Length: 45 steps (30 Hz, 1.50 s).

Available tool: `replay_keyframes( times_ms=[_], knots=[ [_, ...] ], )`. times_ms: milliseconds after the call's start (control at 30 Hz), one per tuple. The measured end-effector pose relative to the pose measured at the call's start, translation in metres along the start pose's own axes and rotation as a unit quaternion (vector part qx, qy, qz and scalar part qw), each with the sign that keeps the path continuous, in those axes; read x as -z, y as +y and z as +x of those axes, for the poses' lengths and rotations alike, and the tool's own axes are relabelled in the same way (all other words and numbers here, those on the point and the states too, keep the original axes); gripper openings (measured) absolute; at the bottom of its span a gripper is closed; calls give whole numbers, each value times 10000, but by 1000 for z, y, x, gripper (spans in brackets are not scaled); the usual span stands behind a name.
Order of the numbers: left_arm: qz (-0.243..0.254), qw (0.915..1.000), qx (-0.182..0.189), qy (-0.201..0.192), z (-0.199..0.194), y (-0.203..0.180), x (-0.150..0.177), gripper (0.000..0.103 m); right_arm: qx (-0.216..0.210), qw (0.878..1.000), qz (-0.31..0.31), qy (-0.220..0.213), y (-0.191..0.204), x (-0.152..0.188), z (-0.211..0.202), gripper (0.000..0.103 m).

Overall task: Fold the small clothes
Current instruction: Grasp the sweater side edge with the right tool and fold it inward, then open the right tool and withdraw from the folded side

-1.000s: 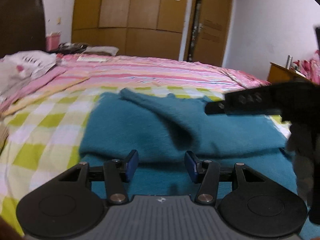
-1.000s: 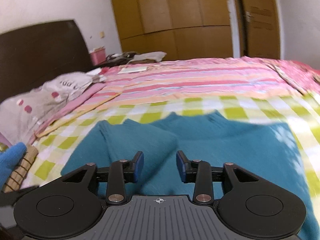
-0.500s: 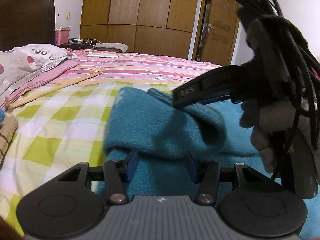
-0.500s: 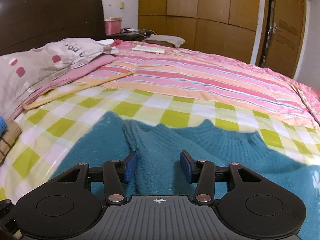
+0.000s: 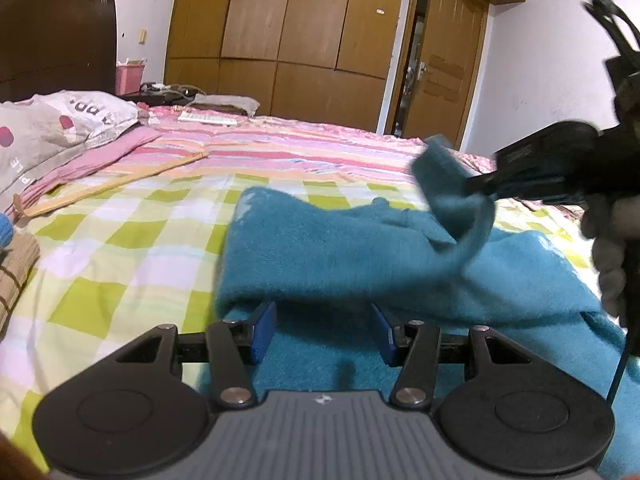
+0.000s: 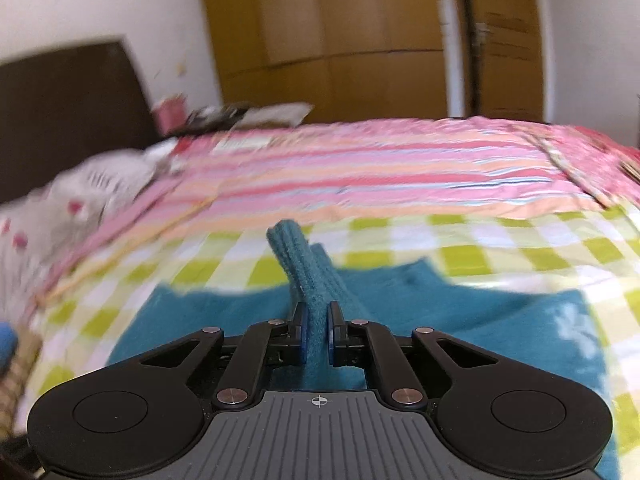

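Your right gripper (image 6: 316,332) has just been closing and its blue pads now pinch a ribbed strip of the teal sweater (image 5: 360,264), most likely a sleeve end or cuff, which stands up from between the fingers and leans a little to the left in the right wrist view. From the left wrist view you see the same gripper (image 5: 480,184) coming in from the right, with that piece of knit lifted clear of the rest of the garment and curling down from its tip; your gloved hand (image 5: 608,256) shows behind it. Your left gripper (image 5: 322,334) stands about half spread, its pads apart with nothing pressed between them; a folded edge of the sweater lies just ahead of and partly over the fingertips, and more of the teal knit lies flat beneath them. The rest of the sweater lies spread on the green-and-white checked sheet (image 5: 120,256), directly in front of both grippers. Beyond it runs a pink striped cover (image 5: 300,148). Far left of your left gripper lie a grey printed pillow (image 5: 52,128) and a brown striped cloth (image 5: 16,272) at the frame edge. The only container in sight is a pink box (image 5: 129,78) far ahead on the left, beside the dark headboard (image 5: 56,40); something pale sticks up over its rim, but what it is cannot be made out. The right wrist view is blurred.
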<state>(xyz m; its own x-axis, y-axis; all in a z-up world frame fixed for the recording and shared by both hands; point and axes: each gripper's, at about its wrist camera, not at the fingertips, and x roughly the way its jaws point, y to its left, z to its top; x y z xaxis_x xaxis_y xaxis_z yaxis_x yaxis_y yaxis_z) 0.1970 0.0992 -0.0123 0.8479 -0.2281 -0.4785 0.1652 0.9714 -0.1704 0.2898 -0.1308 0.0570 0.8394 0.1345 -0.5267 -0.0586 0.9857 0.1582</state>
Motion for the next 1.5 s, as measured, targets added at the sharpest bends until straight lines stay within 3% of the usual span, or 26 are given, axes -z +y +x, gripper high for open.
replay_keyframes(
  times_ms=[200,300,433,733,867,933,1033,1167,1300,1433,1500],
  knots=[
    [149,9998,60,-69,-1,-7,3,61,-249,9901,1196,-685,-59,0,-39,7],
    [210,9997,89,84,5,-11,5,61,-57,9901,1355,-355,-76,25,-33,8],
    [374,9991,108,148,7,-16,9,61,69,9849,1723,139,-92,53,-21,17],
    [358,9992,70,164,8,-16,10,61,-227,9674,2520,-116,-126,60,-38,42],
    [378,9991,55,181,8,-17,11,61,41,9641,2655,-38,-126,61,-29,40],
    [406,9990,52,171,7,-18,11,61,129,9595,2814,67,-131,61,-20,19],
    [390,9991,57,151,7,-18,11,61,173,9578,2865,155,-132,57,-13,14],
    [303,9995,78,-57,0,-17,7,61,-133,9657,2575,-320,-121,42,-31,12],
    [312,9993,89,-160,-2,-18,6,62,-352,9652,2432,-897,-120,38,-52,13],
    [382,9990,27,246,10,-19,11,62,321,9763,2138,40,-124,54,-22,17],
    [374,9990,3,260,10,-20,12,62,427,9740,2218,141,-126,63,-23,19]
  ],
)
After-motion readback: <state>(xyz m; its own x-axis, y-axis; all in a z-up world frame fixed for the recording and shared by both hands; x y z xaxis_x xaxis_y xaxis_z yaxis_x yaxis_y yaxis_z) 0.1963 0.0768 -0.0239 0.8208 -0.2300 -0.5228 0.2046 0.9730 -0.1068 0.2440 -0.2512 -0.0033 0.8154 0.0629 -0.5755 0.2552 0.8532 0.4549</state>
